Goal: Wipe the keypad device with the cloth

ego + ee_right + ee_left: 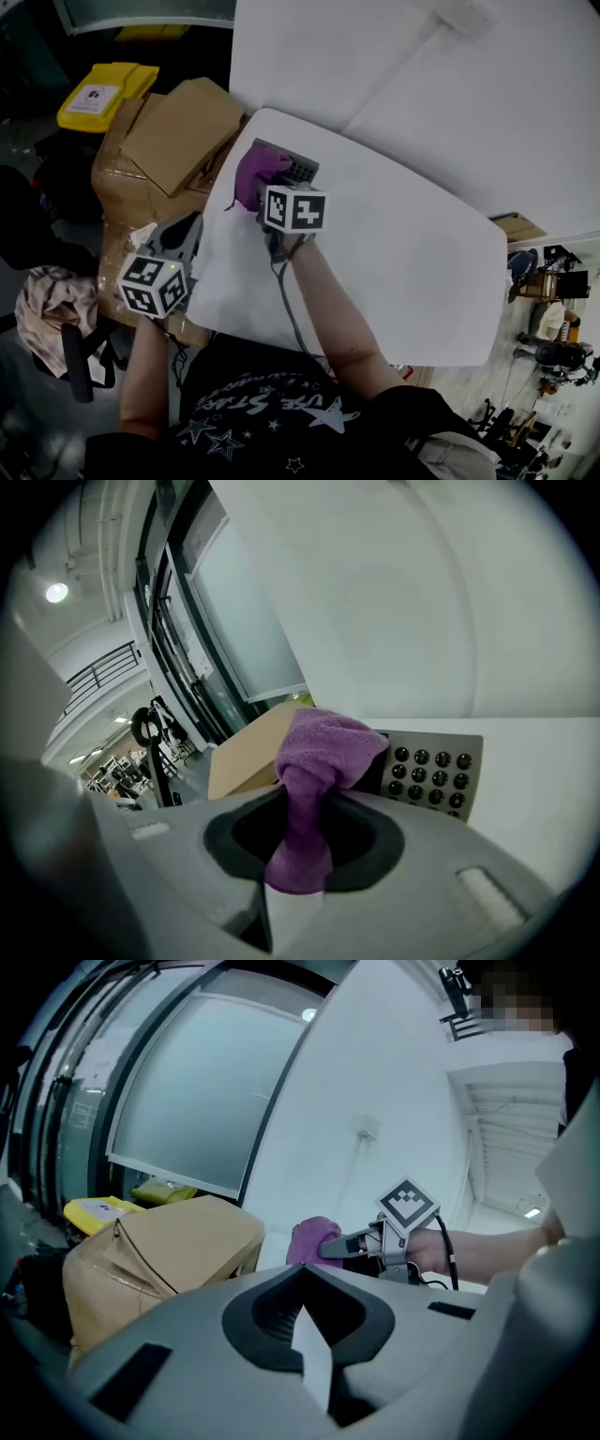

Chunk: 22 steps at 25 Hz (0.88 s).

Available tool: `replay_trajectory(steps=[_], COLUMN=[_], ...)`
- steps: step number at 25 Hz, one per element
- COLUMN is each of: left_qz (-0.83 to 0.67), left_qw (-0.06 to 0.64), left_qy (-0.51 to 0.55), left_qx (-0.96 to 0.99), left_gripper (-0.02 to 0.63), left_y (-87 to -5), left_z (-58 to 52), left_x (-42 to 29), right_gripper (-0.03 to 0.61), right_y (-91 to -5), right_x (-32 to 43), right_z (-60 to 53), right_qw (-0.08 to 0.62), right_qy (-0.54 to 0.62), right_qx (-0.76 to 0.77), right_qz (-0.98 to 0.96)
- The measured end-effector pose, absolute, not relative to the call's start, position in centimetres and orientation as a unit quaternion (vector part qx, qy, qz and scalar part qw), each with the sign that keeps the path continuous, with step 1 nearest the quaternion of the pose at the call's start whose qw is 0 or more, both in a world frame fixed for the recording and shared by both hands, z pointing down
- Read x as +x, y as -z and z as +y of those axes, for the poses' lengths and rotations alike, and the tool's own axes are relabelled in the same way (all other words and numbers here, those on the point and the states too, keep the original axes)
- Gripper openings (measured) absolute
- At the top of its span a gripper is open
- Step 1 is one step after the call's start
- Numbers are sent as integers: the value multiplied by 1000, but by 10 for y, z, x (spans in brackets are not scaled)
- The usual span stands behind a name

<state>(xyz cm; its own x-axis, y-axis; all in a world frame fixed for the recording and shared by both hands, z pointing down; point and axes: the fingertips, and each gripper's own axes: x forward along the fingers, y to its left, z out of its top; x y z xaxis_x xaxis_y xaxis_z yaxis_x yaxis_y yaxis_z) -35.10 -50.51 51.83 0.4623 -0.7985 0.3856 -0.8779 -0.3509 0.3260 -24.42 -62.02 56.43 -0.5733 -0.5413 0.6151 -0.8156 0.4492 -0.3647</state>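
The keypad device (298,171) is seen lying at the far left corner of the white table (403,244), with its rows of dark buttons uncovered on its right part. Brown cardboard boxes (178,131) are stacked just beside that table edge. The left gripper (186,225) is held off the table over the boxes, its jaws closed together with nothing between them. The right gripper (265,189) is clamped on the purple cloth (255,176), whose bunched end is pressed over the device's left part.
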Motion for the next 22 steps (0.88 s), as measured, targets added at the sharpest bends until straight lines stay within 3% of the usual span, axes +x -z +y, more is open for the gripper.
replay_trajectory(steps=[22], left_qz=[-474], left_qw=[244], left_qy=[-84], left_qx=[842], left_gripper=[6], left_y=[-514], left_z=[-505], left_x=[-307], right_gripper=[98], right_y=[-572], right_x=[-169], right_z=[-603], right_qw=[206], right_qy=[-345], right_qx=[461], right_qz=[-791])
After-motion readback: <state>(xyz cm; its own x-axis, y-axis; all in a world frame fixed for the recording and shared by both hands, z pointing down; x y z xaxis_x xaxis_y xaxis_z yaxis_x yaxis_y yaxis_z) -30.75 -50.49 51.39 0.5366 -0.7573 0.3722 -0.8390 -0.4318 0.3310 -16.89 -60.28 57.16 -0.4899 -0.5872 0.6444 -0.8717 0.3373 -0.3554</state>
